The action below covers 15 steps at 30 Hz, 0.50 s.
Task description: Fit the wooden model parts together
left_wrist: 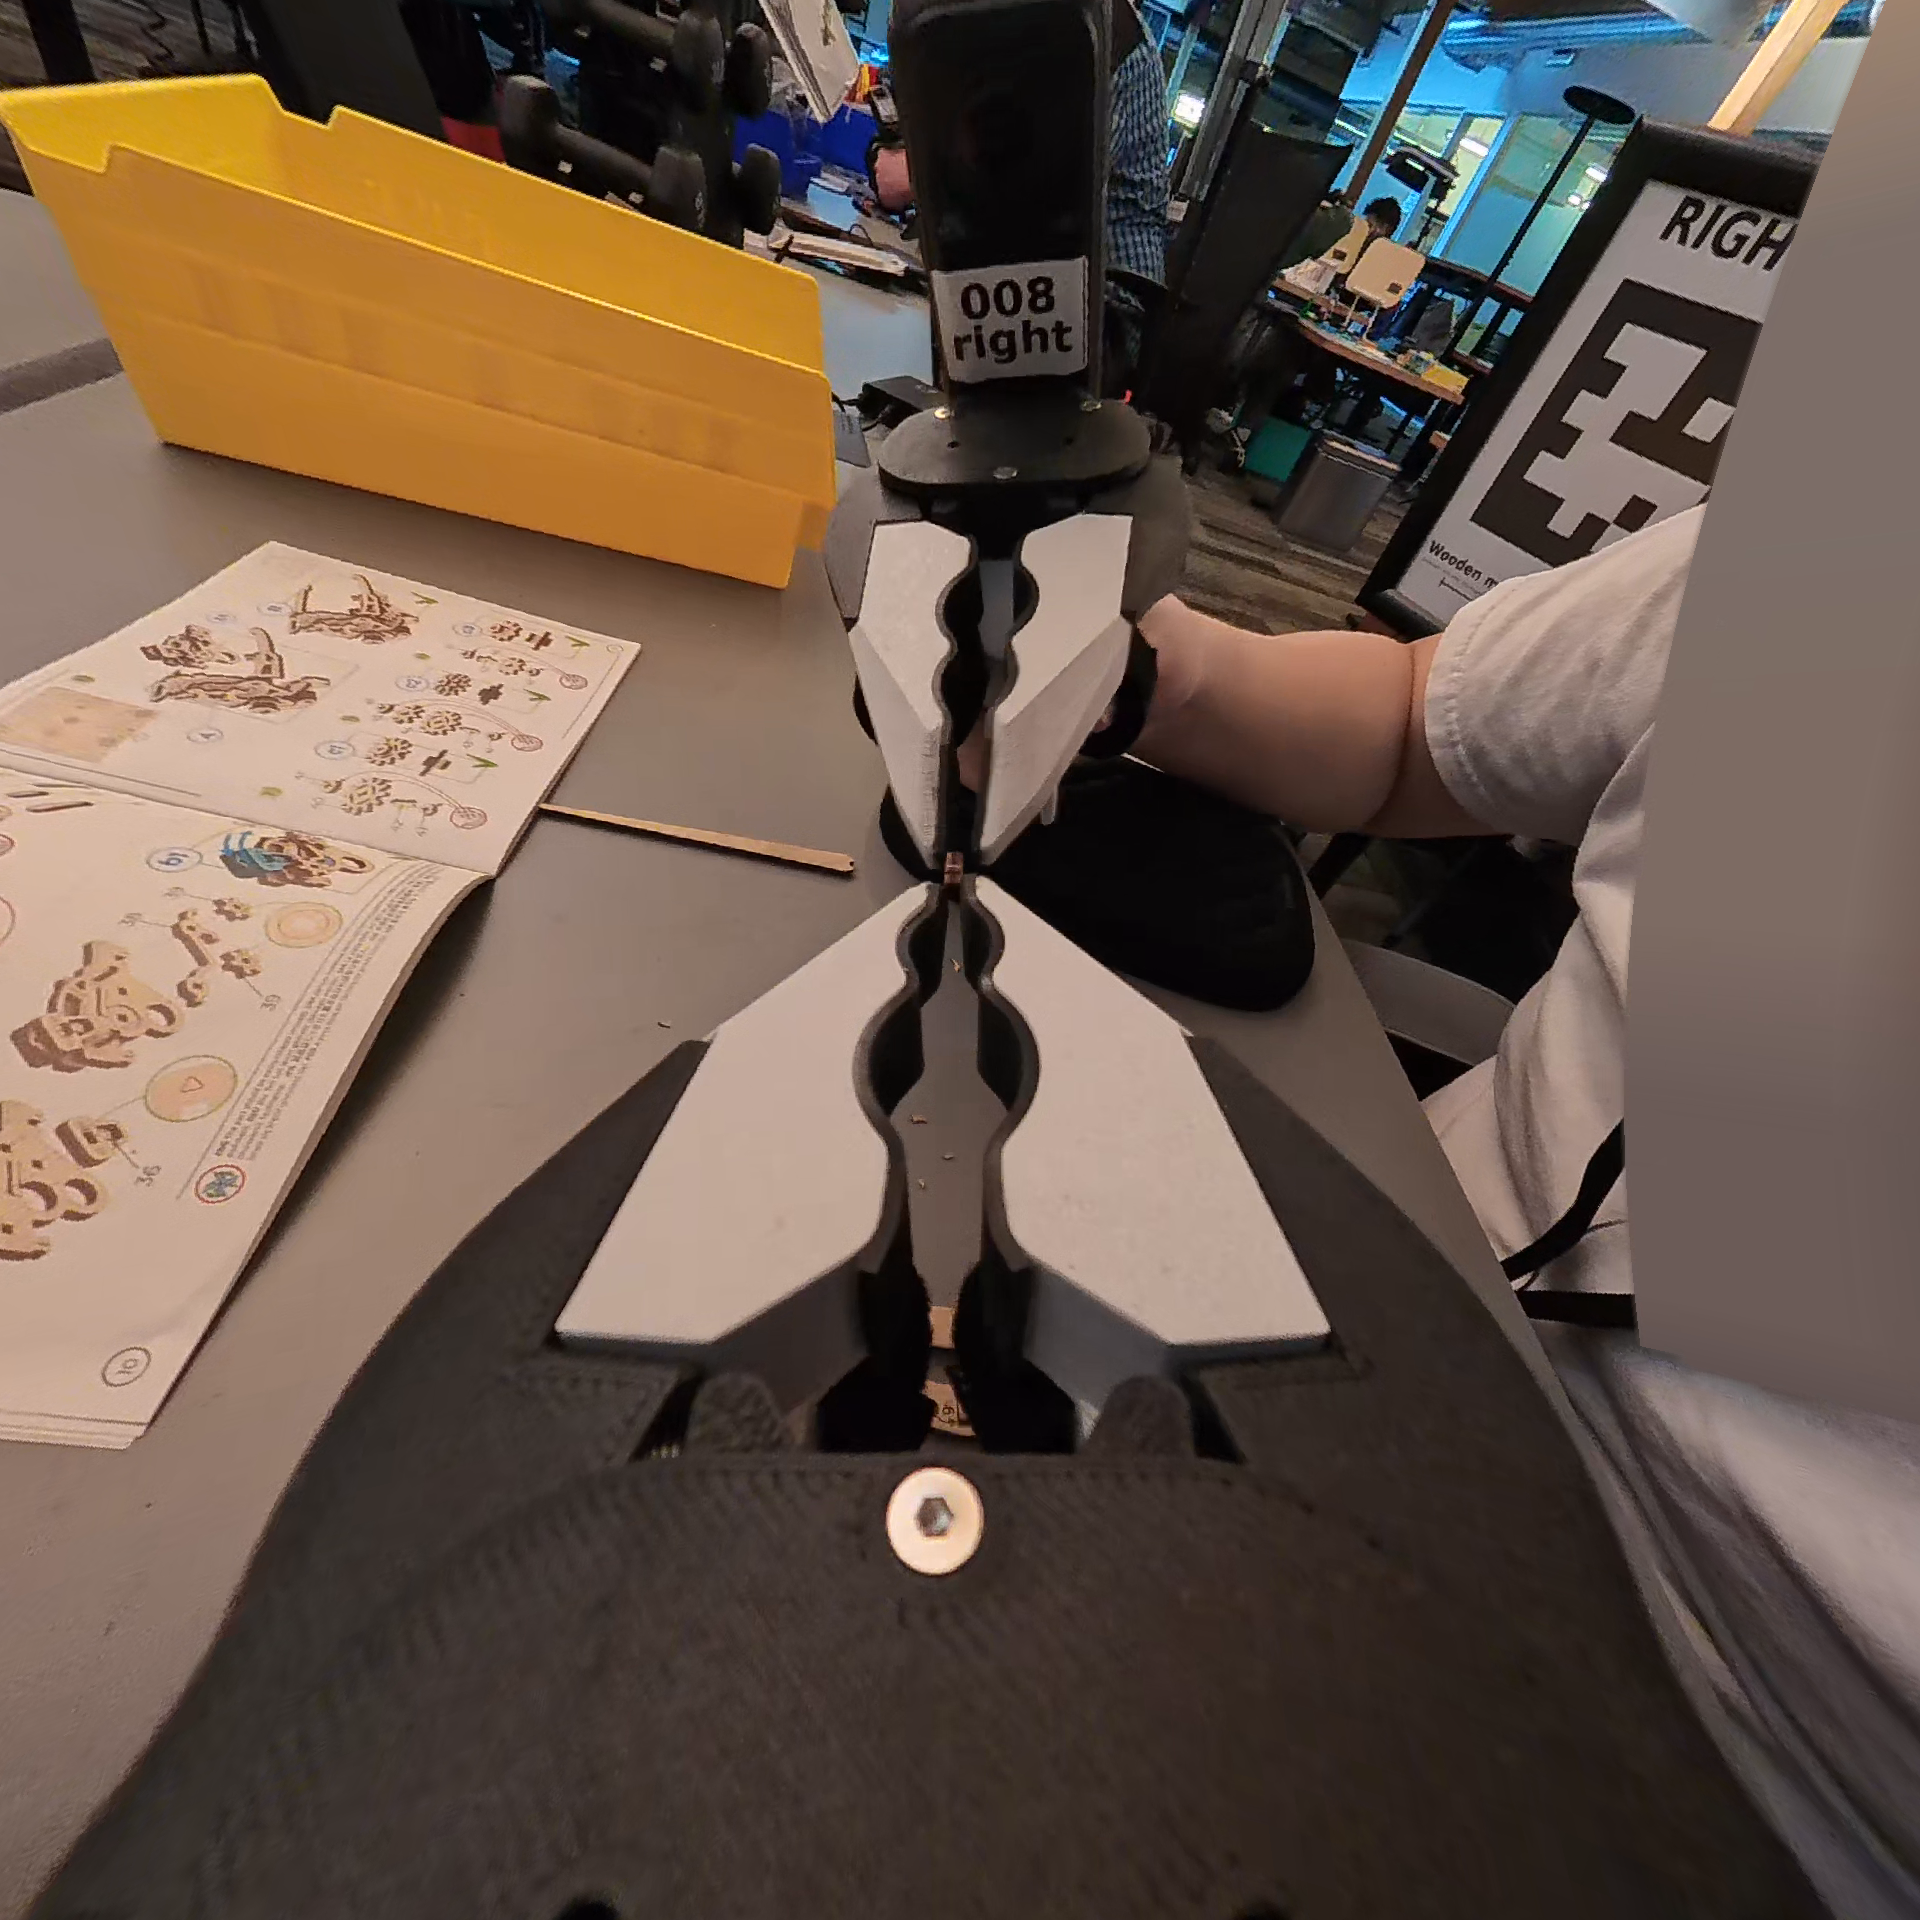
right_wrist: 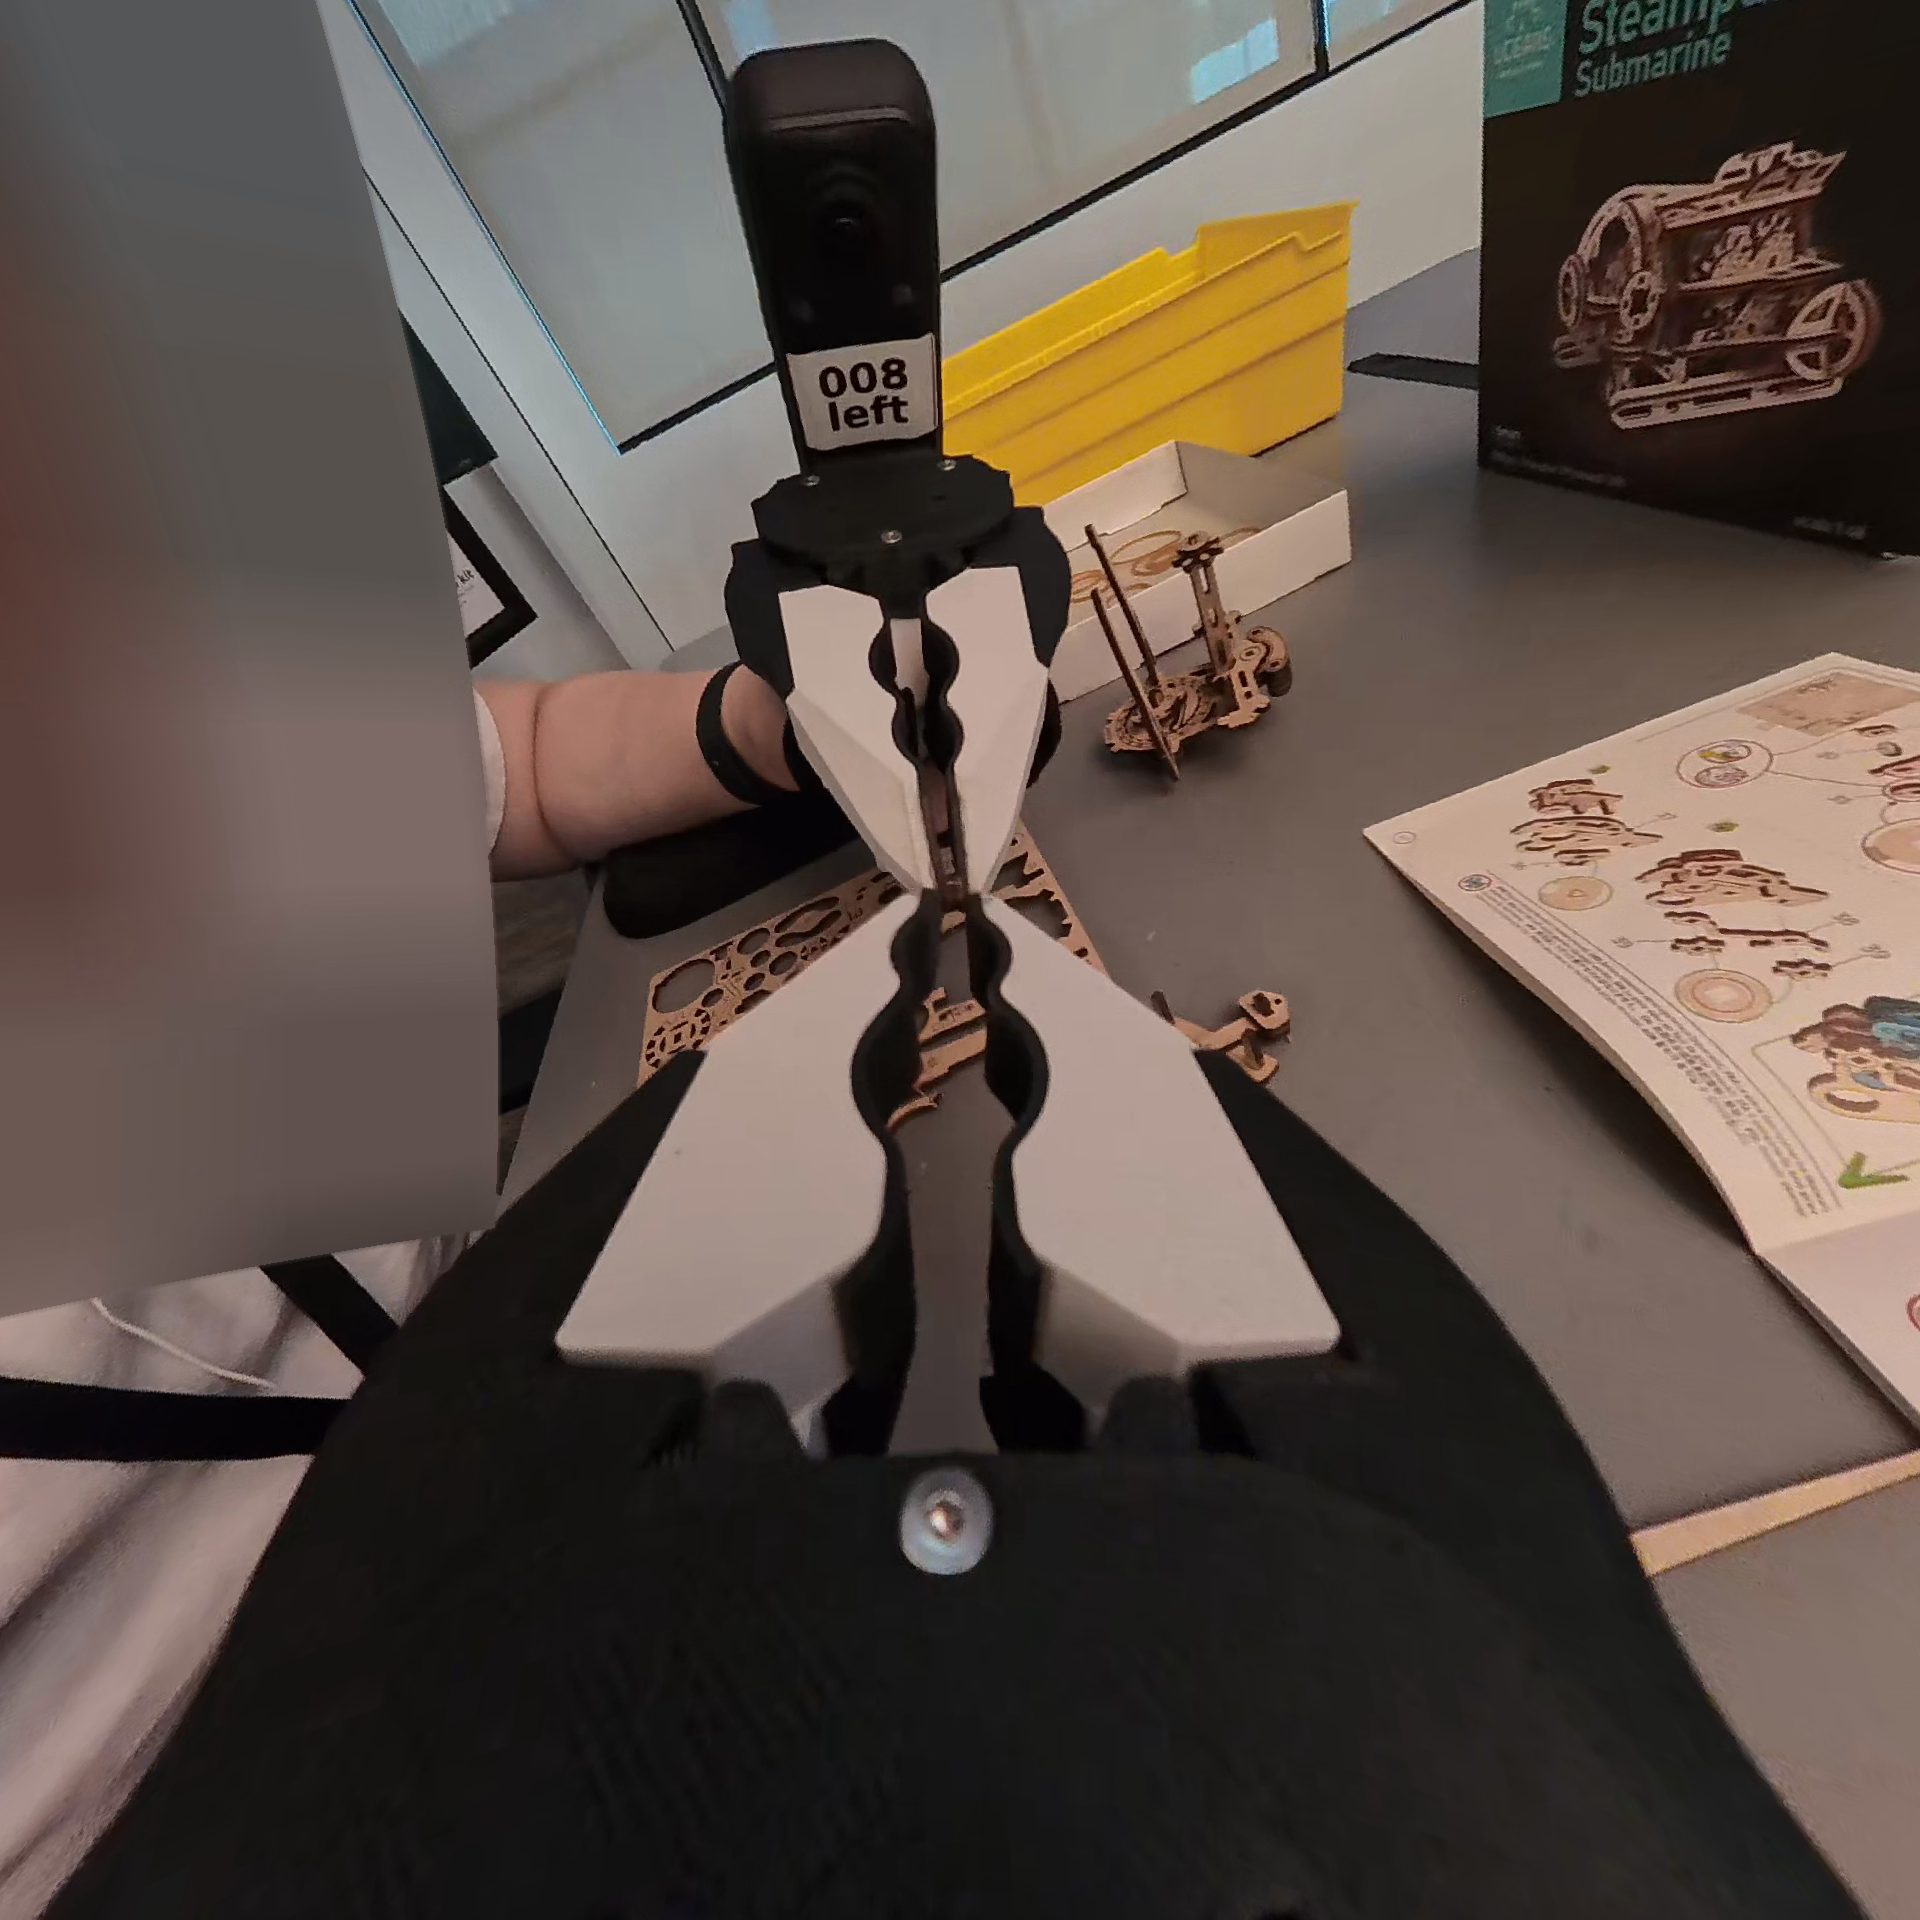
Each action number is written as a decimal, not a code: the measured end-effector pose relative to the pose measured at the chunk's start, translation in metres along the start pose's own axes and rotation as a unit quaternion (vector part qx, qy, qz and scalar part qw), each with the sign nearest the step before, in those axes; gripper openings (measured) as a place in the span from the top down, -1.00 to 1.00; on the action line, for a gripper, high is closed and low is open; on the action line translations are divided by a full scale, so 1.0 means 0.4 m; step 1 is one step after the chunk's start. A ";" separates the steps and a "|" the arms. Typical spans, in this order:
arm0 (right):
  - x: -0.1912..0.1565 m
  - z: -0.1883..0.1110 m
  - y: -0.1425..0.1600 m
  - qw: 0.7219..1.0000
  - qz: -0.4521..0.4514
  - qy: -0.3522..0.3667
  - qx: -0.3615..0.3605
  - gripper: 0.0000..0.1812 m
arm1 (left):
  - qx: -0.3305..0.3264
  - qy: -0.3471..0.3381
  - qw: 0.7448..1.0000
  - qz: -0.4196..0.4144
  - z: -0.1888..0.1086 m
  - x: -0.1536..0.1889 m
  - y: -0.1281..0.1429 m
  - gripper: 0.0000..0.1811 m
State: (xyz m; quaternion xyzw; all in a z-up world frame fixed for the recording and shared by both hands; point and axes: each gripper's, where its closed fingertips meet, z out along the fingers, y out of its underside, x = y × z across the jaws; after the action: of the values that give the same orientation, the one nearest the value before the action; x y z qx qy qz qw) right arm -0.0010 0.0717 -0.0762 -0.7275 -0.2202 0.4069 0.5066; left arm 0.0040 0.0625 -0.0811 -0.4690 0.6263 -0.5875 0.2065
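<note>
Behind tongs (right_wrist: 948, 891), yellow bin (right_wrist: 1143, 353), white tray (right_wrist: 1288, 525)

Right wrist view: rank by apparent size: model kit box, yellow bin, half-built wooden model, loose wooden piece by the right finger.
1. model kit box, though it is cropped
2. yellow bin
3. half-built wooden model
4. loose wooden piece

The camera's distance from each differs, so real sizes are unsure.

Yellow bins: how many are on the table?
1. The yellow bin sits at the far side of the grey table, beyond the open instruction booklet; the right wrist view shows the same bin behind the white tray. Others may be out of view.
</note>
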 end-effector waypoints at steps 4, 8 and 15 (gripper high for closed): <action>0.005 0.004 0.005 1.000 0.007 0.001 -0.003 0.99 | -0.003 -0.002 1.000 0.002 0.001 -0.001 0.003 1.00; 0.005 0.005 0.006 1.000 0.006 0.001 -0.001 1.00 | -0.005 -0.002 1.000 0.001 0.004 -0.002 0.006 1.00; 0.006 0.004 0.012 1.000 -0.005 0.008 -0.010 1.00 | -0.008 -0.002 1.000 0.000 0.007 -0.003 0.012 1.00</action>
State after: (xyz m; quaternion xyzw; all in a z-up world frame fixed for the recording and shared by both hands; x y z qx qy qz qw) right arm -0.0016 0.0725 -0.0817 -0.7347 -0.2236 0.3961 0.5033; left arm 0.0052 0.0612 -0.0864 -0.4716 0.6310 -0.5813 0.2036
